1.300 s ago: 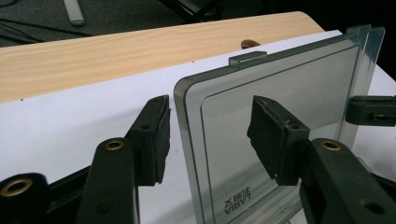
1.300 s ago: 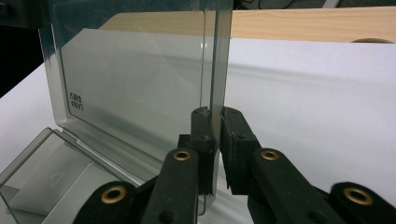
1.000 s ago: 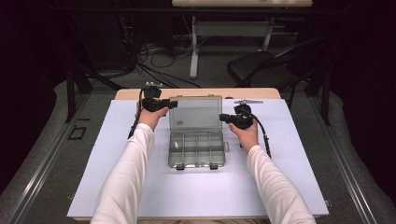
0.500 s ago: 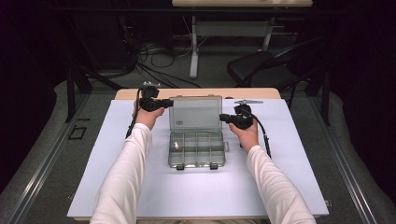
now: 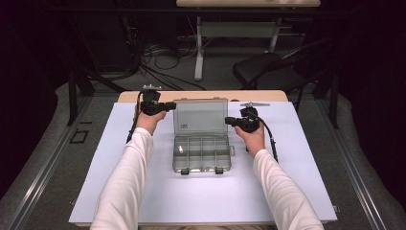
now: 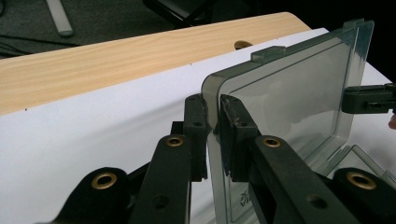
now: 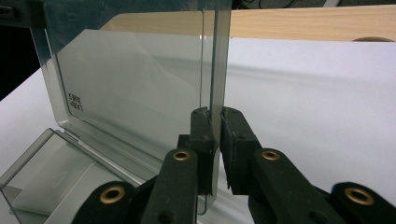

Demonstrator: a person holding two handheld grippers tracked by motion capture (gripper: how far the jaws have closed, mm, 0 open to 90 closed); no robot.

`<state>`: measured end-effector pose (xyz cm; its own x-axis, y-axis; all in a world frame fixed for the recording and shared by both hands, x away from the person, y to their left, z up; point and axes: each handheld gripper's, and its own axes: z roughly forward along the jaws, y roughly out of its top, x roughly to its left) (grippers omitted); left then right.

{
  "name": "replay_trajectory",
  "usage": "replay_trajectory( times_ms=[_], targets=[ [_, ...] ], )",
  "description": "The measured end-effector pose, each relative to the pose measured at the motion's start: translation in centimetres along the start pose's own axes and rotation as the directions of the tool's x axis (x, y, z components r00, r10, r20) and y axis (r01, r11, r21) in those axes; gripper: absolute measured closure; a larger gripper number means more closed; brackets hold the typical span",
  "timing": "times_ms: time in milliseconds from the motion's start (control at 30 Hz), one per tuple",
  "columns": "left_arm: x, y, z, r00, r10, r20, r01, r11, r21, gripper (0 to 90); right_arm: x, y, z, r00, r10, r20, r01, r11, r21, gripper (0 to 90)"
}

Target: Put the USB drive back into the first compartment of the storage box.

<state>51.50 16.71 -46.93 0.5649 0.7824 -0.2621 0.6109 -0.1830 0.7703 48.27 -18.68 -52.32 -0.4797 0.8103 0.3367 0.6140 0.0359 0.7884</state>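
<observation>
Clear plastic box (image 5: 202,152), one, sits mid-tabletop (image 5: 119,191), lid (image 5: 200,116) upright. Two tongs pinch the lid's side edges: left tongs (image 5: 168,106), just closing, and right tongs (image 5: 229,121). One small item, perhaps, lies in a compartment. Bare tabletop surrounds.

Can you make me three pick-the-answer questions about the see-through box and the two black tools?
1. Where is the clear grey plastic compartment box?
A. On the white sheet
B. On the floor
C. On a chair

2. How many tools grip its lid?
A. None
B. One
C. Two

3. The clear lid is:
A. Shut flat
B. Standing open
C. Taken off

Answers: 1 A, the box sits on the white sheet. 2 C, the left tool and right tool each pinch a side edge. 3 B, the lid rises upright behind the compartments.
</observation>
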Motion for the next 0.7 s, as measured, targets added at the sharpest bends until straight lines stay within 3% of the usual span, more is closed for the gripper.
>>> replay_trajectory(
  times_ms=[233, 467, 567, 700],
  targets=[
    [-0.2, -0.2, -0.3, 0.9997, 0.026, -0.004, -0.026, 0.9996, -0.014, 81.9, 0.3, 0.2, -0.4, 0.9998, -0.006, 0.016, 0.006, 1.0, 0.0, 69.7],
    [-0.5, -0.7, -0.9, 0.9988, 0.048, 0.007, -0.048, 0.9979, -0.044, 82.1, 1.0, 1.1, -2.1, 0.9991, -0.016, 0.038, 0.018, 0.998, -0.066, 60.7],
    [-0.8, -0.8, -1.3, 0.9977, 0.068, 0.0, -0.068, 0.9964, -0.05, 82.2, 1.5, 1.6, -2.9, 0.9984, -0.032, 0.048, 0.035, 0.996, -0.079, 60.5],
    [-1.1, -1.1, -1.7, 0.9965, 0.083, 0.006, -0.082, 0.9941, -0.07, 82.3, 2.0, 2.3, -3.7, 0.9964, -0.026, 0.08, 0.028, 0.999, -0.021, 74.3]
  ],
)
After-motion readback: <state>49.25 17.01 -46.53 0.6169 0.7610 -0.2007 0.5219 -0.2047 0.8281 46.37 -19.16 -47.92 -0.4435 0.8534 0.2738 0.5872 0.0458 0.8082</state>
